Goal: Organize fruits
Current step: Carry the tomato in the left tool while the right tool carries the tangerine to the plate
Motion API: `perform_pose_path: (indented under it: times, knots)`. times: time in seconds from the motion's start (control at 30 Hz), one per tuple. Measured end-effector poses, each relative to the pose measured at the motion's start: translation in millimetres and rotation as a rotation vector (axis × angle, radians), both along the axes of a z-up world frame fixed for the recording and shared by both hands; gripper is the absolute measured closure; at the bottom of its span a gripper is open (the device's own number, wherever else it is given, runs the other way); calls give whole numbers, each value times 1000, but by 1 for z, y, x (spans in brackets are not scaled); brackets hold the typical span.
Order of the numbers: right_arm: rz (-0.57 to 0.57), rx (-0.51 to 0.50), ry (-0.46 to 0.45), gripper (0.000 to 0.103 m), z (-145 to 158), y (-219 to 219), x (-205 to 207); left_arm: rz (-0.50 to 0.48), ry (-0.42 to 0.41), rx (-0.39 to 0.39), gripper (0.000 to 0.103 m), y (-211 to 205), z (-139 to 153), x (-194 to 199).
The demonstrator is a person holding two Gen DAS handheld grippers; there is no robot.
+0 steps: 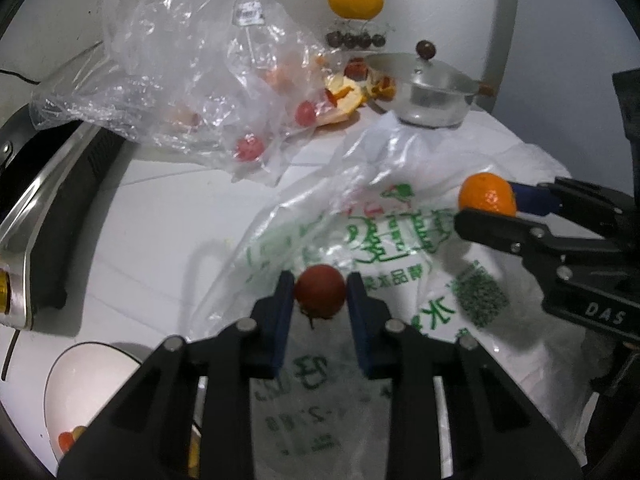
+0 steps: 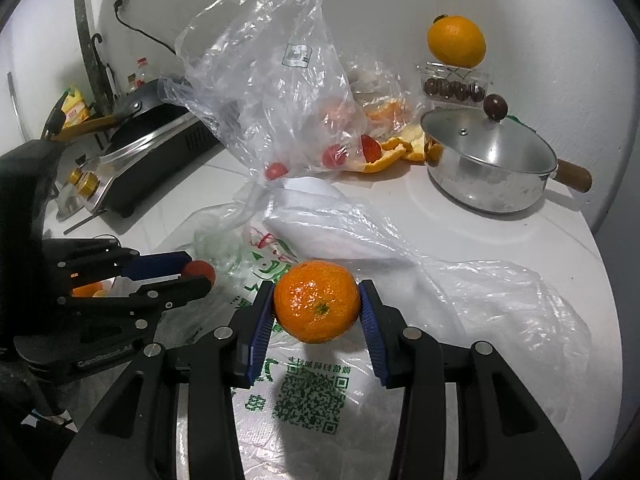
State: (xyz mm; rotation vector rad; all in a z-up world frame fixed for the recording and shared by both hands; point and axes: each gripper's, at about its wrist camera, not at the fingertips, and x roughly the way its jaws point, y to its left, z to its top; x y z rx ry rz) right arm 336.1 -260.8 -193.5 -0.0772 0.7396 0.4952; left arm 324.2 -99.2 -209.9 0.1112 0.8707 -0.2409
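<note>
My left gripper (image 1: pixel 320 294) is shut on a small red tomato (image 1: pixel 320 289) and holds it above a flat white printed bag (image 1: pixel 400 248). My right gripper (image 2: pixel 317 304) is shut on an orange tangerine (image 2: pixel 316 301) above the same bag (image 2: pixel 304 396). In the left wrist view the right gripper (image 1: pixel 486 206) with the tangerine (image 1: pixel 486 195) is at the right. In the right wrist view the left gripper (image 2: pixel 192 268) with the tomato (image 2: pixel 200 271) is at the left. A clear bag (image 1: pixel 192 68) with several small tomatoes (image 1: pixel 249 148) lies behind.
A white bowl (image 1: pixel 80 380) with some fruit sits at lower left. A gas stove (image 2: pixel 152 152) stands left. A lidded steel pot (image 2: pixel 488 160) is at the back right, beside orange peels (image 2: pixel 396 148). A large orange (image 2: pixel 456 42) rests on a clear box (image 2: pixel 456 86).
</note>
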Motion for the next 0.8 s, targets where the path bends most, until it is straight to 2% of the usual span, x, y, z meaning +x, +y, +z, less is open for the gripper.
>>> perform_pose_path:
  times: [0.3,0.8]
  knots:
    - [-1,-20,-23,59,12,8,-16,-46,-46,-53,75,-3,21,-22]
    - [4,-52,-62,59,32,30,-50,-46,-100,-103,75,13,44,-55]
